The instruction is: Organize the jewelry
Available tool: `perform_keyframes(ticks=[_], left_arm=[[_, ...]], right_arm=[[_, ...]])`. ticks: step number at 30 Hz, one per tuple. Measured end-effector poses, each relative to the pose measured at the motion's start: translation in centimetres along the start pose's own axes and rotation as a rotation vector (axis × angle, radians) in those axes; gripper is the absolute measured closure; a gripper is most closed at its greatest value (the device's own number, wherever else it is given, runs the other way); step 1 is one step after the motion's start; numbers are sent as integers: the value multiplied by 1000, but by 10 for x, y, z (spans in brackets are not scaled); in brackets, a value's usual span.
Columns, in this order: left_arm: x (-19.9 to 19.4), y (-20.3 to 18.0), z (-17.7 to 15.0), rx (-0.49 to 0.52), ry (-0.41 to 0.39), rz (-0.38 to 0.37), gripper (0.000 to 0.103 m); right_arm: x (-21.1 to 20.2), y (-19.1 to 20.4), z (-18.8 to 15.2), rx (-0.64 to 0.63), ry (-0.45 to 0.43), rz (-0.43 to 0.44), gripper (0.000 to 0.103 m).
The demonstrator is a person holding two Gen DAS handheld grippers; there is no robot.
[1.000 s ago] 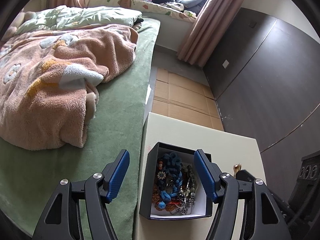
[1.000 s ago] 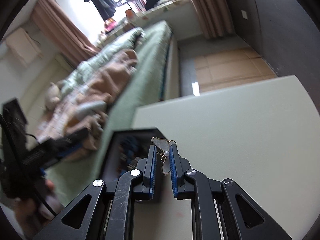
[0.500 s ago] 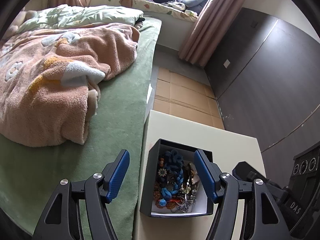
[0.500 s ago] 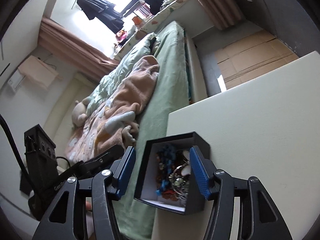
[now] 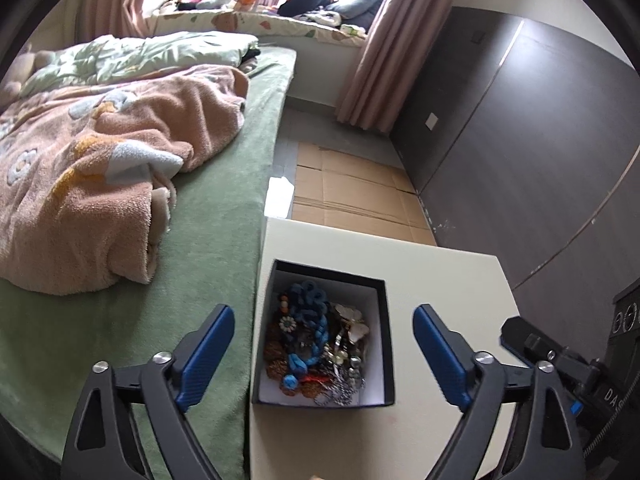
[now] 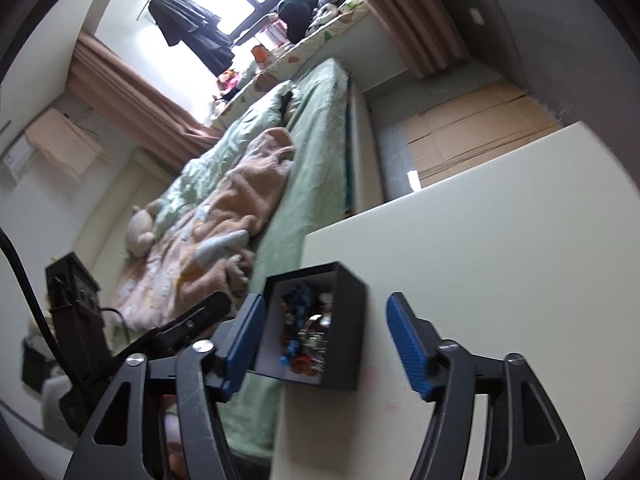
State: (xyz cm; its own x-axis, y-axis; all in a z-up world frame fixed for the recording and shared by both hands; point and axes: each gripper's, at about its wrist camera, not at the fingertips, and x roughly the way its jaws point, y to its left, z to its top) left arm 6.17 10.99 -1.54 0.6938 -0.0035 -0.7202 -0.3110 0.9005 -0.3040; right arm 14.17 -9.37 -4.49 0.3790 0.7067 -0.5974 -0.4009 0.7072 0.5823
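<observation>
A black box (image 5: 384,332) with a white inside stands at the left edge of a cream table (image 5: 448,276). It holds a heap of jewelry (image 5: 316,348): blue cord pieces, beads, chains and a pale butterfly brooch (image 5: 354,322). My left gripper (image 5: 320,352) is open and empty, above and near the box, its fingers either side of it. My right gripper (image 6: 324,340) is open and empty, near the box (image 6: 348,320). The jewelry also shows in the right wrist view (image 6: 306,332).
A bed (image 5: 216,240) with a green cover and a pink blanket (image 5: 100,168) lies against the table's left side. Cardboard sheets (image 5: 352,196) cover the floor beyond the table. A dark wall (image 5: 520,152) runs along the right.
One second ago my right gripper was shut on the butterfly brooch. It has opened and drawn back, and the brooch now lies in the box. My left gripper has risen a little.
</observation>
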Motion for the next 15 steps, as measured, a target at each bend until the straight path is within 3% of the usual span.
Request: perform_keyframes(ticks=[4,7,13,15], left_arm=[[-6,-12,-8,33,5,-3,7],[-14,-22,-16,66,-8,-4,1],[-25,-38,-29,108,-19,-6,1],[-28,-41,-32,115,-16,3,1]], right_arm=[[-17,-6,-1,-15,-15,-61,27],[-24,-14,-3,-7,-3,-81,17],[-44,-23,-8,-20,9,-126,8],[-52,-25,-10,-31,1,-143,1]])
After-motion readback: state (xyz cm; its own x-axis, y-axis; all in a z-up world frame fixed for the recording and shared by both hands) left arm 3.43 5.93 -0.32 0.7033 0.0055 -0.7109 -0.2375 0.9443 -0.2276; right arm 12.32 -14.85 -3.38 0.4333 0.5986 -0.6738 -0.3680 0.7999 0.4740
